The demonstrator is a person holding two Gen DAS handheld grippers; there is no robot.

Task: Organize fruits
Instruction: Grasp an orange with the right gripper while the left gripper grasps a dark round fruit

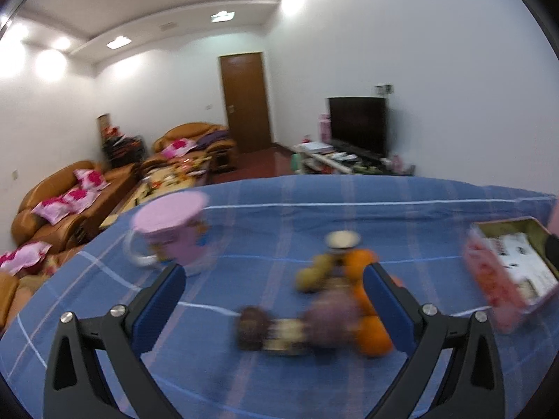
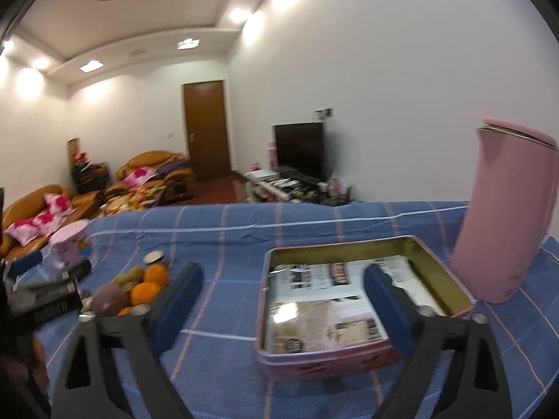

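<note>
My left claw (image 1: 276,289) hangs released, nothing between its pads, nosing at the fruits (image 1: 349,300) heaped just ahead of it. My right claw (image 2: 283,293) gapes empty too, poised over the tin (image 2: 440,272), where I reckon they'll go.

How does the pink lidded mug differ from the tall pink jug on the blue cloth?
The pink mug is short and squat; the pink jug is tall and narrow. The mug stands at the far left, by the fruit pile; the jug stands at the right, beside the open tin. The mug has a clear handle; none shows on the jug. Both are pink and upright.
</note>
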